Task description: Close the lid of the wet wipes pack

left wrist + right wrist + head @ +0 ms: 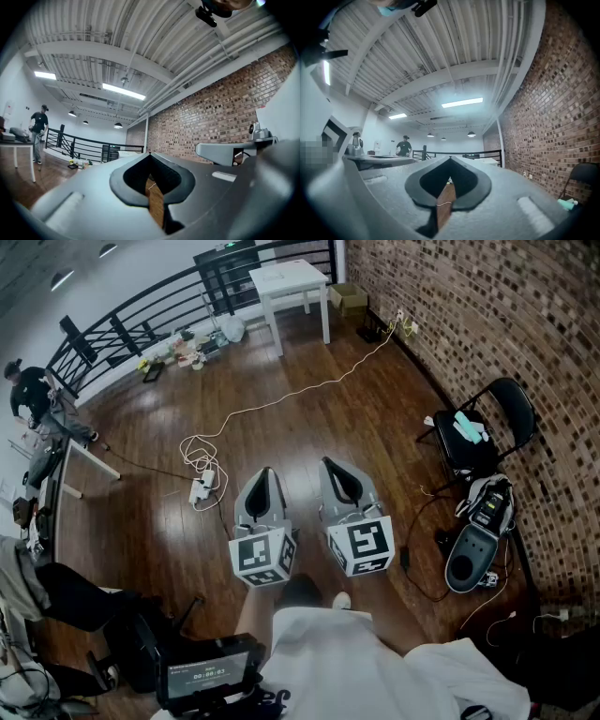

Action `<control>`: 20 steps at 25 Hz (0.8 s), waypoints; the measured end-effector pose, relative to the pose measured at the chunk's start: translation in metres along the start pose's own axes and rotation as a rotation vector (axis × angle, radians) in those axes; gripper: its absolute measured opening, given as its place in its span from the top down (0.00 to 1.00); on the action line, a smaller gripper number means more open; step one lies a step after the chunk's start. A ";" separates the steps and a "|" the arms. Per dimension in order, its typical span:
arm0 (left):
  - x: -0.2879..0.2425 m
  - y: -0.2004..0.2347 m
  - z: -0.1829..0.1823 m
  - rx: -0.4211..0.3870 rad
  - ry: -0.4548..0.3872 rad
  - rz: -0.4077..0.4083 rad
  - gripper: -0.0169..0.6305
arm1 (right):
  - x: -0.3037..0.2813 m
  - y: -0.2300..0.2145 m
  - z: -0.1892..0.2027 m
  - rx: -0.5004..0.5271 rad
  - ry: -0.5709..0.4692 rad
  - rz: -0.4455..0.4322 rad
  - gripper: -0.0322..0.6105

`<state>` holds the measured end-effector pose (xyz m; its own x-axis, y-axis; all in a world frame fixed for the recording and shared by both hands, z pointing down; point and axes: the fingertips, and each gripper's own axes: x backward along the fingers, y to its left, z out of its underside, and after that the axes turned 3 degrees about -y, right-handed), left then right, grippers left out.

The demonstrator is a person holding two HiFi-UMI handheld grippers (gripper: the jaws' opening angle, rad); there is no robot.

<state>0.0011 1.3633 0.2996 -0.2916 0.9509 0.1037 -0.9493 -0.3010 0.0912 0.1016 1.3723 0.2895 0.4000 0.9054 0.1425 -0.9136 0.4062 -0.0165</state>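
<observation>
No wet wipes pack can be made out with certainty in any view. A small teal item [469, 427] lies on a black folding chair [502, 399] by the brick wall; I cannot tell what it is. Both grippers are held level side by side above the wooden floor, in front of the person's body. My left gripper [263, 472] has its jaws closed to a point with nothing between them, and the left gripper view shows the same [150, 154]. My right gripper [328, 463] is likewise shut and empty [450, 160].
A white table [291, 282] and a cardboard box [349, 298] stand far ahead by the railing [141, 320]. A white cable and power strip [202, 488] lie on the floor. Grey equipment [473, 554] sits at right. A person [33, 395] stands far left.
</observation>
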 end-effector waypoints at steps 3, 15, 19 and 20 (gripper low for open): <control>-0.011 0.004 0.001 -0.002 0.027 0.012 0.95 | -0.009 -0.003 0.010 -0.014 0.023 -0.005 0.97; -0.129 0.053 0.013 -0.026 0.036 0.041 0.95 | -0.126 -0.035 0.034 0.002 0.074 -0.014 0.97; -0.181 0.090 0.003 -0.019 0.005 0.028 0.95 | -0.183 -0.045 0.038 -0.001 0.085 0.013 0.97; -0.192 0.101 -0.001 -0.029 -0.009 0.017 0.95 | -0.196 -0.048 0.039 -0.007 0.088 0.025 0.97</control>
<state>-0.0387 1.1502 0.2877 -0.3064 0.9451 0.1134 -0.9474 -0.3144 0.0602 0.0643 1.1700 0.3008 0.3822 0.9225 0.0543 -0.9230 0.3840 -0.0263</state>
